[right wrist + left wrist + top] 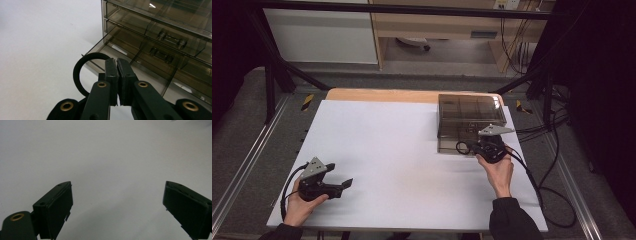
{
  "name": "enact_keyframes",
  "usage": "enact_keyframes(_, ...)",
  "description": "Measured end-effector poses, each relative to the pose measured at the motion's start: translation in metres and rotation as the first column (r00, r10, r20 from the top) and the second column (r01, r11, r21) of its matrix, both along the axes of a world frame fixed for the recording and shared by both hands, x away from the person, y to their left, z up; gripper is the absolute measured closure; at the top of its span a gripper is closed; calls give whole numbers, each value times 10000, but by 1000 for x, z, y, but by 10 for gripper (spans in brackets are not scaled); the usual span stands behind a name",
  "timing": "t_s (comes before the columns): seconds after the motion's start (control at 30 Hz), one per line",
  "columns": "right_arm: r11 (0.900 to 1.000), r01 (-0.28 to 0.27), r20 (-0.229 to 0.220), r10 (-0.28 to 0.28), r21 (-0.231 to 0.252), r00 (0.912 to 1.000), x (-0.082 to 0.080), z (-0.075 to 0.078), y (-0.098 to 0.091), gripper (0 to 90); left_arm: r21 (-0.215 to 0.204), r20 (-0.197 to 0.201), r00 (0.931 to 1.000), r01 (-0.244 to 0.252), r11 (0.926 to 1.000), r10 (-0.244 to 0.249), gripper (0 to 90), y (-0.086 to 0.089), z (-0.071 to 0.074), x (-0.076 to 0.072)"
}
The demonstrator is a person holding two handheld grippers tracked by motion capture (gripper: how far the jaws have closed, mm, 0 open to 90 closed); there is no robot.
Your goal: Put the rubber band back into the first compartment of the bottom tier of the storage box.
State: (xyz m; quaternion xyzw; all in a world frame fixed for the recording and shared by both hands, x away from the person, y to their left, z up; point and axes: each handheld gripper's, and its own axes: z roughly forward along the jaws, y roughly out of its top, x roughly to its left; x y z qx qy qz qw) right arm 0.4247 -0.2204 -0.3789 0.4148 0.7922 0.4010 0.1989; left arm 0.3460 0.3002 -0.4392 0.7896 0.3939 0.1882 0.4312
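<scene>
White table point(377, 150): my right gripper point(117, 62), jaws pinched shut on a black ring point(82, 72), hangs at the smoky drawer box's point(469, 117) open bottom drawer point(140, 62); left gripper point(346, 184) idle, open; next, carry ring over drawer, release.

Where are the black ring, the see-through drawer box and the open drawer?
black ring point(79, 65), right gripper view, on its upper left curve.
drawer box point(471, 107), high view, on its smoky top panel.
open drawer point(100, 51), right gripper view, on its left side wall.

lab test rig: black metal frame point(277, 65) around white-topped table point(377, 150), loose black cables point(557, 165), grey carpet floor point(242, 125).
</scene>
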Motion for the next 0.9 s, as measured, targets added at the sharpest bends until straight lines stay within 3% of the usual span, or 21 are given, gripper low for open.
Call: enact_keyframes(0.9,9994,346,-37,-346,7,9994,37,-11,13,881,48,-11,10000,17,10000,-16,90,0,0,0)
